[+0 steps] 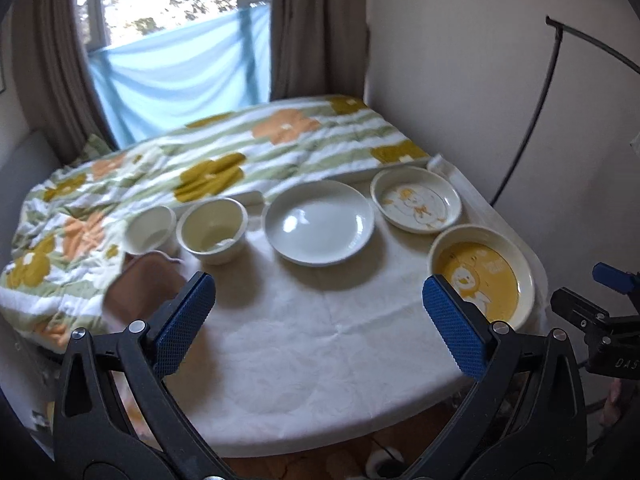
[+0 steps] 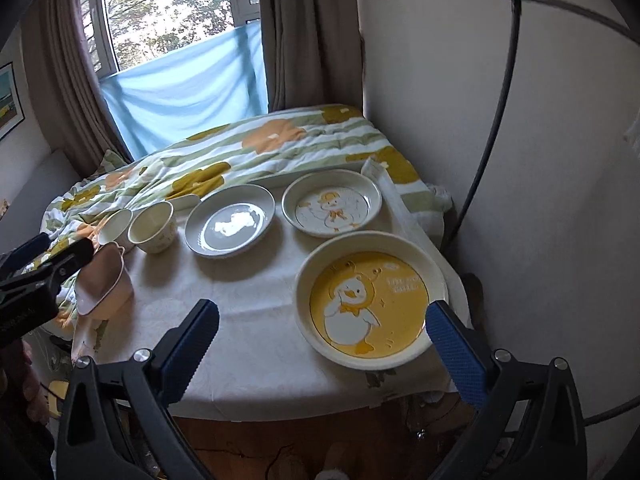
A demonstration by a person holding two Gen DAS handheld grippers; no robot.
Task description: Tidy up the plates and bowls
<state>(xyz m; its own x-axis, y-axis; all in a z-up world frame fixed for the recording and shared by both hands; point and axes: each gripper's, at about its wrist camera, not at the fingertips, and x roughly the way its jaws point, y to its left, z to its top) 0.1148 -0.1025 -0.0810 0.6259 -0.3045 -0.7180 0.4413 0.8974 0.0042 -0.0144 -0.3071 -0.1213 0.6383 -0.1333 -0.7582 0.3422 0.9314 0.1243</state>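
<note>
A white-clothed table (image 1: 300, 340) carries a row of dishes. From left to right stand a pink bowl (image 1: 140, 288), a white bowl (image 1: 150, 228), a cream bowl (image 1: 212, 230), a plain white plate (image 1: 320, 222) and a white duck plate (image 1: 416, 200). A yellow duck plate (image 1: 480, 276) sits nearest at the right. My left gripper (image 1: 318, 280) hovers open over the table's front, holding nothing. My right gripper (image 2: 323, 306) is open too, its right finger just above the near rim of the yellow duck plate (image 2: 360, 300).
A bed with a floral blanket (image 1: 224, 160) adjoins the table's far and left sides. A white tray edge (image 2: 312, 174) lies behind the plates. The wall (image 2: 460, 120) and a black curved rod (image 2: 492, 120) stand close on the right. Wooden floor (image 2: 280, 440) shows below the table's front edge.
</note>
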